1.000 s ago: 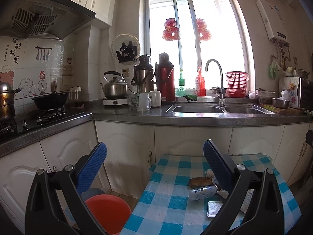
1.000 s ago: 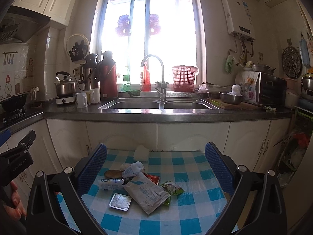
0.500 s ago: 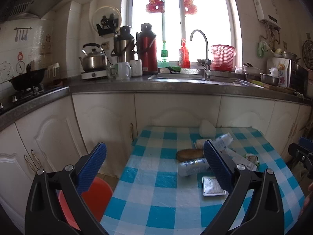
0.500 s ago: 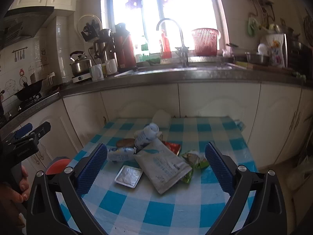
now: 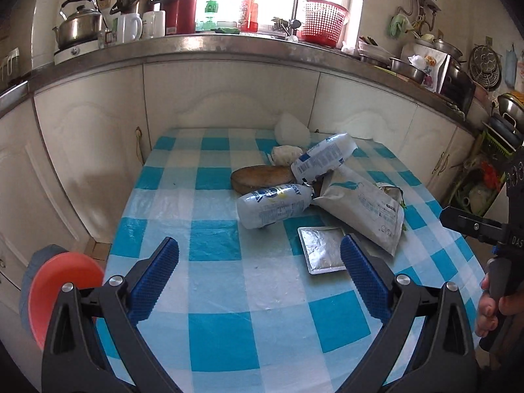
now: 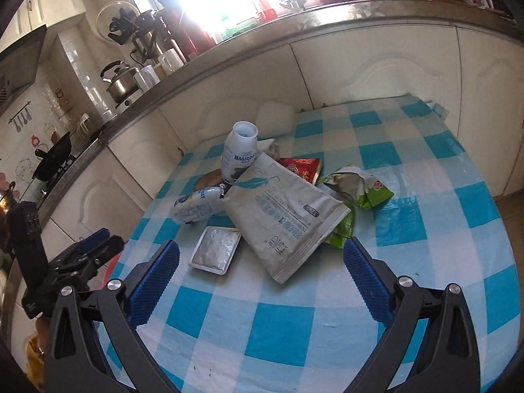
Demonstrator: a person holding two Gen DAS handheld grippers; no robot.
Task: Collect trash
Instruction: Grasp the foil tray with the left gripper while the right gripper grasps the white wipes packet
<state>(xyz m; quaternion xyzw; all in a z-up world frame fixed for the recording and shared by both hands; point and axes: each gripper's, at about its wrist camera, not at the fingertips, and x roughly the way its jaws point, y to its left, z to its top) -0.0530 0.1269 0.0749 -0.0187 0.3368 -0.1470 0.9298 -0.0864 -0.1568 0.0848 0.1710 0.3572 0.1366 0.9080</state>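
Trash lies heaped on a blue-and-white checked table (image 5: 249, 294) (image 6: 327, 311). The pile holds two white plastic bottles (image 5: 273, 204) (image 6: 240, 152), a large grey pouch (image 5: 360, 206) (image 6: 281, 216), a silver foil tray (image 5: 322, 253) (image 6: 214, 249), a brown round piece (image 5: 260, 178), a red wrapper (image 6: 301, 167) and a green wrapper (image 6: 360, 186). My left gripper (image 5: 258, 278) hovers open over the near side of the table, short of the pile. My right gripper (image 6: 260, 280) is open too, just in front of the grey pouch. Neither holds anything.
An orange bin (image 5: 62, 291) stands on the floor left of the table. White cabinets (image 5: 229, 98) and a grey counter (image 5: 229, 49) with kettle, flasks and sink run behind. The right gripper's handle and a hand (image 5: 491, 301) show at the right edge.
Both grippers have tilted down and moved closer to the table, so the pile now fills the views. Both stayed open.
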